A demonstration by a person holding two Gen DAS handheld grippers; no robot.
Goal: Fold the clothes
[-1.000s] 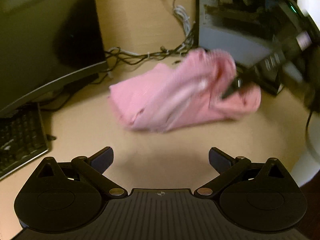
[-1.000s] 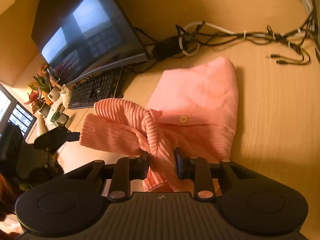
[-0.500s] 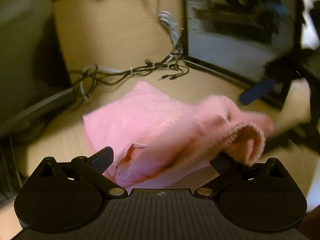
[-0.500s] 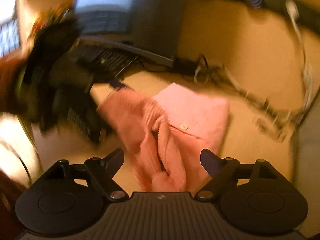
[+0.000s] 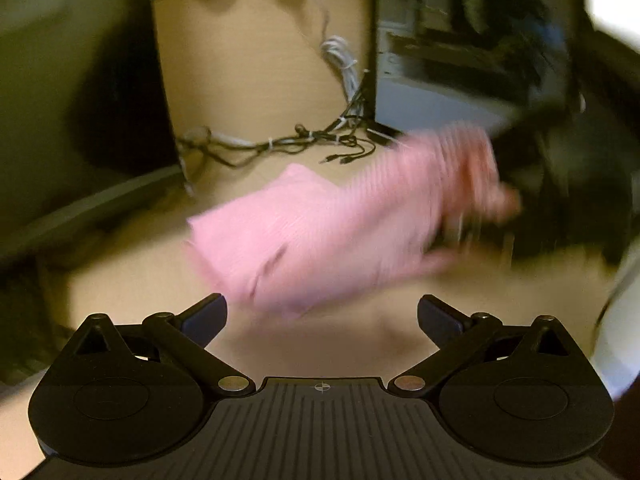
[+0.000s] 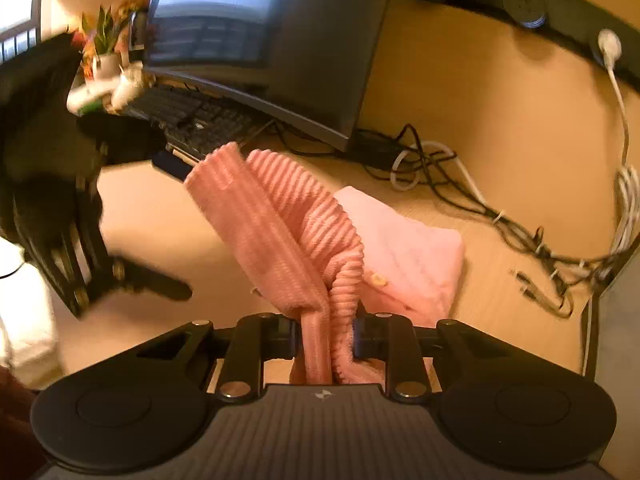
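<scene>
Pink ribbed cloth (image 6: 280,236) is pinched between the pads of the right tongs (image 6: 326,338), whose jaws have just been closing onto it. A thick doubled fold rises from between the two pads and leans up and to the left, held off the desk (image 6: 480,128). These tongs are angled downward over the desk.

Just beyond and to the right of the right tongs, the rest of the cloth is seen lying flat on the desk as a folded pale pink panel, with a small button (image 6: 378,279) near the pinched part.

The left tongs (image 5: 322,312) are spread wide, with nothing between the pads, and are tilted down toward the desk. In the left wrist view the cloth (image 5: 320,232) lies ahead of them, just past their tips, with one part lifted toward the upper right, where the dark body of the right tongs is only a blur.

In the right wrist view the left tongs (image 6: 132,276) appear at the far left as a smeared black shape, one finger pointing toward the cloth but apart from it.

Behind the cloth, a monitor (image 6: 260,40), a keyboard (image 6: 192,120) and a tangle of cables (image 6: 460,188) are seen. A potted plant (image 6: 102,48) at the upper left is blurred. No containers can be made out. Much of the left wrist view is motion-blurred, so the cloth's edges there are unclear.
</scene>
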